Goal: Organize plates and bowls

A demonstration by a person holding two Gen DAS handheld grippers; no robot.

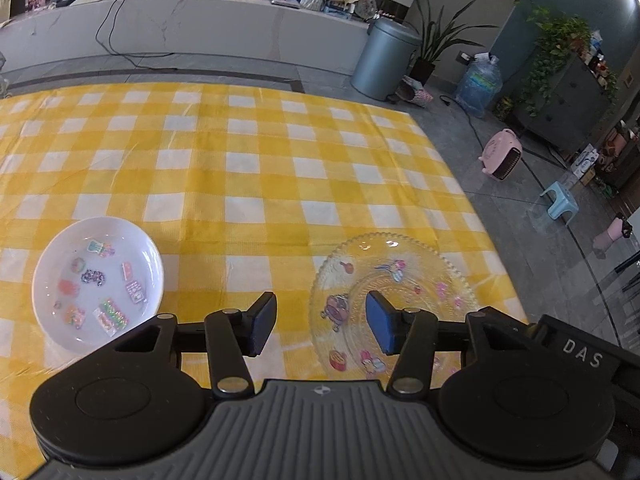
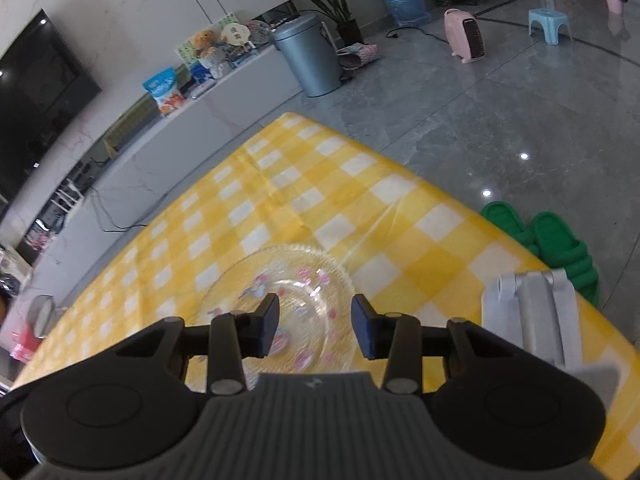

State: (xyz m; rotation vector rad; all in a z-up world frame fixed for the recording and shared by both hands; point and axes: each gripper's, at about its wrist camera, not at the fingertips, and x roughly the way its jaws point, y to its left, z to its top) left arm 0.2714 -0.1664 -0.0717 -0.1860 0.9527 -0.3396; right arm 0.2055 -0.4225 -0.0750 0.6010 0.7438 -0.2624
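yellow checked tablecloth (image 1: 256, 152) bearing a white bowl (image 1: 96, 280) with stickers at near left and a clear glass plate (image 1: 400, 280) with stickers at near right, the two well apart. left gripper (image 1: 322, 322) jaws apart and empty, right gripper (image 2: 316, 330) jaws apart and empty above the blurred plate. white folding rack (image 2: 532, 312) beside the plate, partly cut off behind the gripper body; green slippers (image 2: 552, 244) on the floor past the table edge.

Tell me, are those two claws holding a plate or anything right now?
No, nothing is held. The left gripper and the right gripper both stand open above the clear glass plate, with only air between their fingers.
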